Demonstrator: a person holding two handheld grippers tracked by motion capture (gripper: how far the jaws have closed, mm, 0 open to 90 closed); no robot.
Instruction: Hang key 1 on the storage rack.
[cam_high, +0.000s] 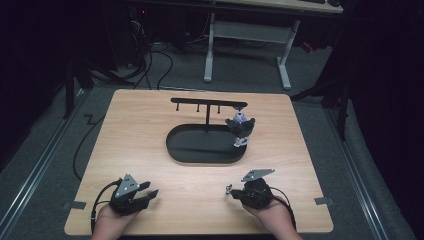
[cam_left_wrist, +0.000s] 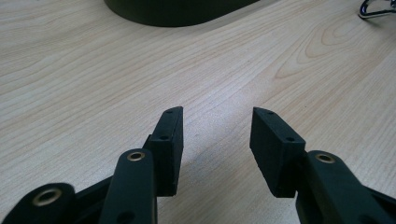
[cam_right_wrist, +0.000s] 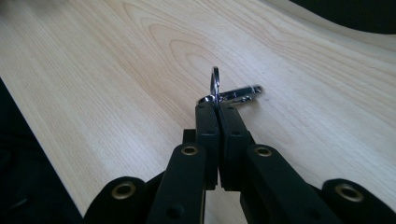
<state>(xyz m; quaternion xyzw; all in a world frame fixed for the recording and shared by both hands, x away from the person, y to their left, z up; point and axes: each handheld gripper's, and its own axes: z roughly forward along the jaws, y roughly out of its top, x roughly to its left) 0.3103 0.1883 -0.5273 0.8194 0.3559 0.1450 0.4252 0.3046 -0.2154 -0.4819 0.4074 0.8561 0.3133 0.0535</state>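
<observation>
A black stand with an oval base (cam_high: 195, 150) and a crossbar of hooks (cam_high: 207, 102) sits mid-table. A small grey and blue figure keychain (cam_high: 240, 128) hangs from its right end. My right gripper (cam_high: 232, 192) (cam_right_wrist: 217, 108) is near the front edge, shut on a silver key ring (cam_right_wrist: 215, 80) with a clasp (cam_right_wrist: 240, 93); the ring (cam_high: 228, 189) sticks out past the tips just above the wood. My left gripper (cam_high: 151, 189) (cam_left_wrist: 217, 116) rests at the front left, open, with bare wood between its fingers.
The light wooden table (cam_high: 140, 130) has free room on both sides of the stand. In the left gripper view the base's edge (cam_left_wrist: 177, 11) and the metal ring (cam_left_wrist: 373, 8) lie ahead. Dark floor, cables and a white desk frame (cam_high: 245, 45) lie beyond.
</observation>
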